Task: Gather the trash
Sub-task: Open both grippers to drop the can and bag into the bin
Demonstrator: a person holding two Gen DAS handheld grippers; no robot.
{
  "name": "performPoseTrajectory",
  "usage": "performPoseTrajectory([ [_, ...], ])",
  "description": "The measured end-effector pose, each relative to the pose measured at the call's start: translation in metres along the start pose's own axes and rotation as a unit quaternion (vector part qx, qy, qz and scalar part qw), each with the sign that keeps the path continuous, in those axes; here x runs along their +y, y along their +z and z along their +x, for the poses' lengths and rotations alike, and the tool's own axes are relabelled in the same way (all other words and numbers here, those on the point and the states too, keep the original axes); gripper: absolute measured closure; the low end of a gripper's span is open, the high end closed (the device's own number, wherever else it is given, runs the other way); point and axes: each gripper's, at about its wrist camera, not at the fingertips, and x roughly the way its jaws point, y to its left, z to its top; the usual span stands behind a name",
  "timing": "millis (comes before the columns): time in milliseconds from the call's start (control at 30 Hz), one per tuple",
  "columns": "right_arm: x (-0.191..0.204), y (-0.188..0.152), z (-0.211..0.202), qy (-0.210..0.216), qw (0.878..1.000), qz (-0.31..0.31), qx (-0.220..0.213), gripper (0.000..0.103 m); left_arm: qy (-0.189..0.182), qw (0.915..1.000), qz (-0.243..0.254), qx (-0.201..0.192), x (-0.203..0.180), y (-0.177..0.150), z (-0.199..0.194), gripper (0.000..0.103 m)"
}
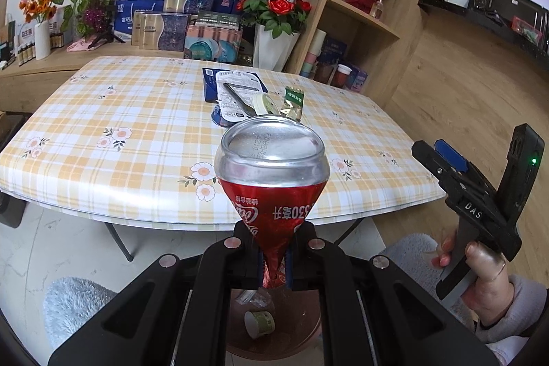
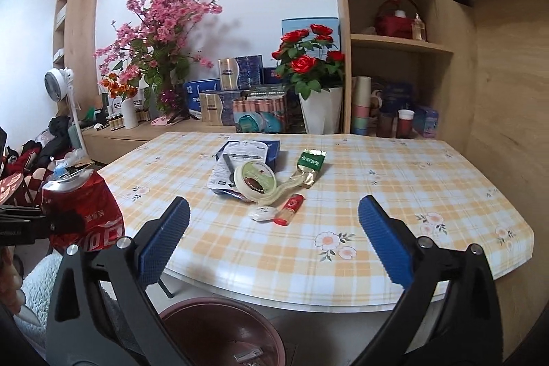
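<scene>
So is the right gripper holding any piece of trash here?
No, the right gripper stands wide open with nothing between its pads, above the table.

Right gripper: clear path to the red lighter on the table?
Probably yes. The right gripper is open and empty, and the red lighter lies exposed near the table edge, straight ahead, nothing between.

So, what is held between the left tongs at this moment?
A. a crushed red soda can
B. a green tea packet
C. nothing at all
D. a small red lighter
A: the left tongs are shut on the crushed red soda can, its squeezed end pinched between them, above the brown bin; the right tongs stand open and empty.
</scene>
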Motion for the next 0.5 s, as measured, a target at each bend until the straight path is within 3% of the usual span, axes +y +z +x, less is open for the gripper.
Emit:
performPoseTrajectory([
  [200, -0.0023, -0.005, 0.0017, 0.0, 1.0, 0.002, 0.008, 0.006, -0.004, 1.0, -0.001, 0.007, -0.0019, -0.0001, 0.0067, 0.094],
  [267, -0.0037, -0.0055, 0.0023, 0.0, 1.0, 0.005, 0.009, 0.006, -0.013, 0.9999, 0.001, 0.007, -0.0035, 0.0006, 0.0082, 0.075],
  [300, -0.004, -0.0056, 0.0028, -0.001, 1.0, 0.006, 0.009, 0.006, -0.012, 0.9999, 0.001, 0.006, -0.004, 0.0008, 0.0088, 0.042],
  [333, -0.0043, -0.0058, 0.0029, -0.002, 1.0, 0.006, 0.01, 0.006, -0.011, 0.9999, -0.001, -0.007, -0.0041, 0.0004, 0.0063, 0.03],
  [400, -0.005, -0.0069, 0.0037, -0.004, 1.0, 0.008, 0.012, 0.006, -0.015, 0.9997, -0.003, -0.02, -0.0033, 0.0009, 0.0029, 0.028],
  [500, -0.0057, -0.0079, 0.0047, -0.01, 1.0, 0.006, 0.014, 0.006, 0.011, 0.9995, 0.002, -0.029, -0.0031, 0.0032, 0.0007, 0.018],
])
